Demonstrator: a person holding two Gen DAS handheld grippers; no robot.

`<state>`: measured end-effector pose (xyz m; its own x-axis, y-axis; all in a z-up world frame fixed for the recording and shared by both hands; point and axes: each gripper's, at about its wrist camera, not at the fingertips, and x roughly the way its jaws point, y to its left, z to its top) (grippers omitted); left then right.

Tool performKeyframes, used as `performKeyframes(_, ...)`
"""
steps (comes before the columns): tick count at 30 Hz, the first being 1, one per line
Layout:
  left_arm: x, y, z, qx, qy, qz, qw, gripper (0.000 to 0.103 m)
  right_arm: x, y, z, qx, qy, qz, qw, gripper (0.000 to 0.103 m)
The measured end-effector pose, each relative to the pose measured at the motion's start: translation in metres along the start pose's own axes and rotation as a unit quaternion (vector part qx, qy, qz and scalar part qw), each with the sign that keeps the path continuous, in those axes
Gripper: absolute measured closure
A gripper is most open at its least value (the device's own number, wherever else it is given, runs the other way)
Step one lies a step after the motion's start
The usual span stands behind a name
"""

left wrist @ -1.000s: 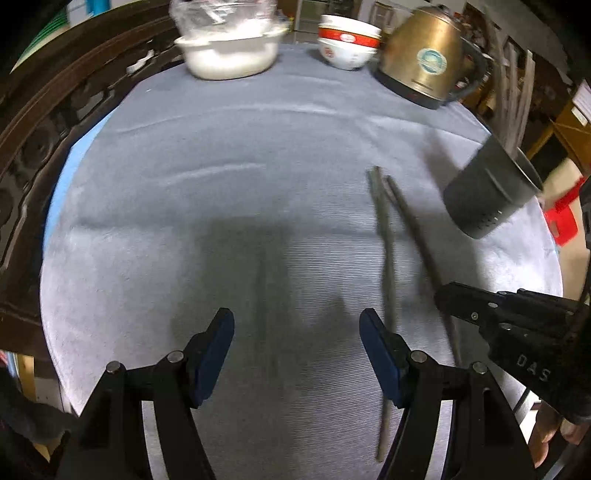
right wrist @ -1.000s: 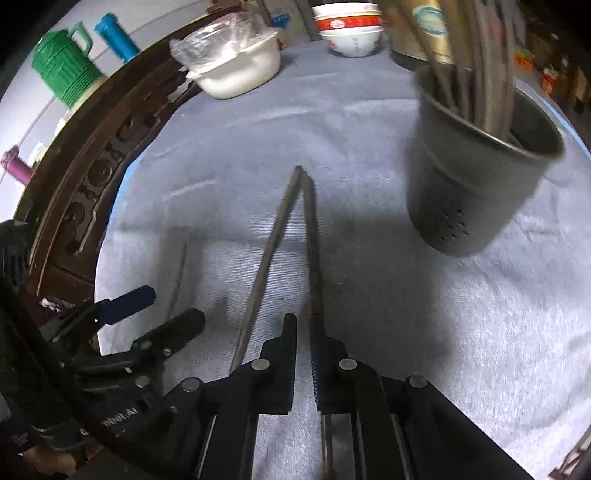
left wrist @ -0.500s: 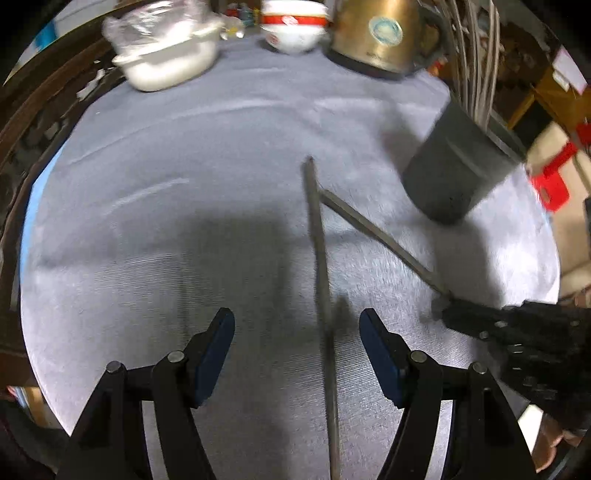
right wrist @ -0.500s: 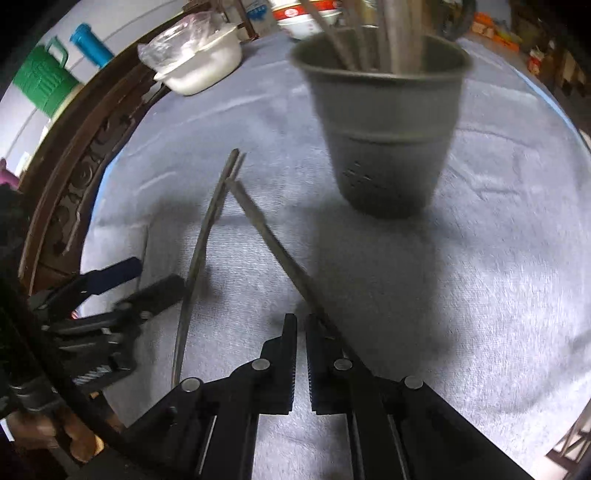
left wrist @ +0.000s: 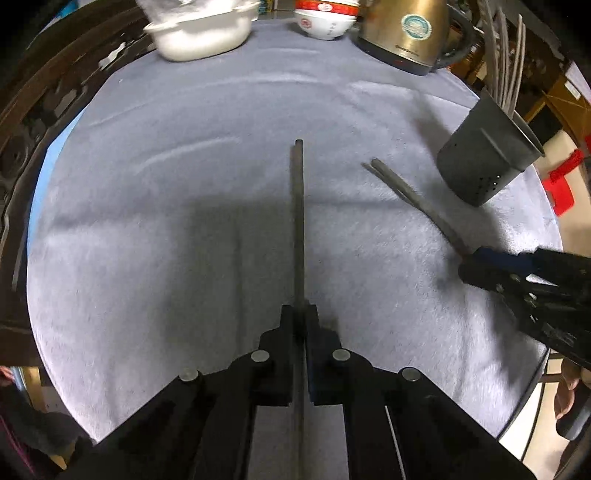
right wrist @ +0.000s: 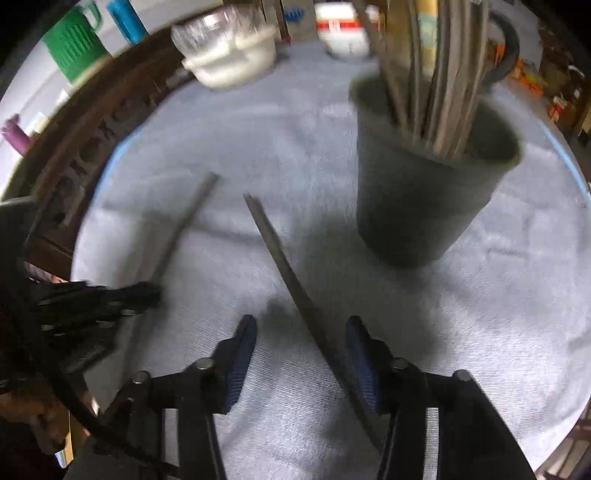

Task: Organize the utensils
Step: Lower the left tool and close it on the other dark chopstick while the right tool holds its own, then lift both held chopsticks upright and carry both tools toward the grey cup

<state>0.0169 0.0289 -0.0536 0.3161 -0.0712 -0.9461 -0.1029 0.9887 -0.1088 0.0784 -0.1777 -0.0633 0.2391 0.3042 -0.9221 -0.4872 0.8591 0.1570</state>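
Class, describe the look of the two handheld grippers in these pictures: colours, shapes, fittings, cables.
Both are black two-finger tools. The left gripper has angular black linkage arms joined by round silver pivot pins. The right gripper has the same silver pins and flat, finely ribbed blue finger pads. In the right wrist view, a black cable runs by the left gripper's body.

Round cloth-covered table (left wrist: 184, 221) bearing holder (left wrist: 484, 162), kettle (left wrist: 402, 33), bowls (left wrist: 325, 18).

Two dark, slender chopsticks are observed. One chopstick (left wrist: 298, 221) is clamped, pointing straight ahead above the cloth. The second chopstick (right wrist: 291, 273) lies angled toward the holder (right wrist: 424, 199), a dark upright cup containing several chopsticks.
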Motion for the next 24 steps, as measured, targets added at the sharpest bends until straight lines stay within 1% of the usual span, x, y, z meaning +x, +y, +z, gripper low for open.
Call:
performKeyframes(1, 0.000, 0.002, -0.002, -0.004, 0.003, -0.003, 1.0000, 0.098, 0.002, 0.002, -0.002, -0.002, 0.010, -0.003, 1.000, 0.089)
performKeyframes(3, -0.004, 0.007, -0.005, -0.018, 0.009, -0.014, 0.9997, 0.098, 0.001, 0.002, -0.006, 0.003, 0.013, -0.006, 1.000, 0.091)
performKeyframes(4, -0.008, 0.008, -0.004, -0.022, 0.012, -0.018, 0.9995, 0.097, -0.001, -0.002, -0.008, 0.028, 0.020, -0.001, 0.999, 0.093)
performKeyframes(5, -0.010, 0.009, -0.004, -0.022, 0.011, -0.023, 0.9994, 0.096, -0.003, -0.006, -0.011, 0.053, 0.024, 0.015, 0.998, 0.096)
performKeyframes(6, -0.013, 0.010, -0.002, -0.021, 0.009, -0.027, 0.9994, 0.094, -0.006, -0.009, -0.015, 0.074, 0.028, 0.032, 0.996, 0.096)
performKeyframes(7, -0.015, 0.010, 0.000, -0.021, 0.007, -0.030, 0.9993, 0.085, -0.007, -0.013, -0.018, 0.098, 0.031, 0.048, 0.994, 0.093)
performKeyframes(8, -0.017, 0.013, 0.002, -0.022, 0.007, -0.033, 0.9992, 0.072, -0.008, -0.017, -0.020, 0.117, 0.033, 0.061, 0.991, 0.093)
performKeyframes(9, -0.016, 0.013, 0.006, -0.025, 0.006, -0.033, 0.9991, 0.067, -0.007, -0.019, -0.020, 0.125, 0.037, 0.067, 0.989, 0.093)
performKeyframes(11, -0.016, 0.013, 0.014, -0.027, 0.001, -0.024, 0.9994, 0.065, -0.008, -0.018, -0.018, 0.121, 0.043, 0.057, 0.990, 0.093)
performKeyframes(13, -0.009, 0.015, 0.026, -0.025, 0.007, -0.016, 0.9995, 0.065, -0.012, -0.016, -0.012, 0.114, 0.036, 0.042, 0.992, 0.092)
performKeyframes(15, -0.001, 0.014, 0.036, -0.025, 0.013, -0.009, 0.9996, 0.065, -0.010, -0.016, -0.004, 0.116, 0.032, 0.043, 0.992, 0.092)
performKeyframes(18, 0.009, 0.011, 0.045, -0.019, 0.030, -0.001, 0.9994, 0.066, -0.004, -0.013, 0.013, 0.110, 0.023, 0.026, 0.993, 0.091)
performKeyframes(19, 0.012, 0.006, 0.048, -0.012, 0.026, -0.001, 0.9996, 0.077, 0.002, -0.013, 0.018, 0.109, 0.032, 0.019, 0.993, 0.088)
performKeyframes(20, 0.016, 0.004, 0.050, -0.006, 0.030, -0.002, 0.9995, 0.097, 0.009, -0.011, 0.017, 0.106, 0.040, 0.024, 0.993, 0.088)
performKeyframes(21, 0.017, 0.006, 0.050, -0.008, 0.035, -0.005, 0.9993, 0.097, 0.012, -0.009, 0.017, 0.096, 0.045, 0.025, 0.994, 0.088)
performKeyframes(22, 0.016, 0.010, 0.049, -0.010, 0.037, -0.015, 0.9992, 0.097, 0.012, -0.004, 0.017, 0.077, 0.040, 0.008, 0.996, 0.092)
performKeyframes(24, 0.016, 0.015, 0.048, -0.011, 0.042, -0.028, 0.9987, 0.098, 0.010, -0.002, 0.016, 0.063, 0.045, 0.006, 0.997, 0.094)
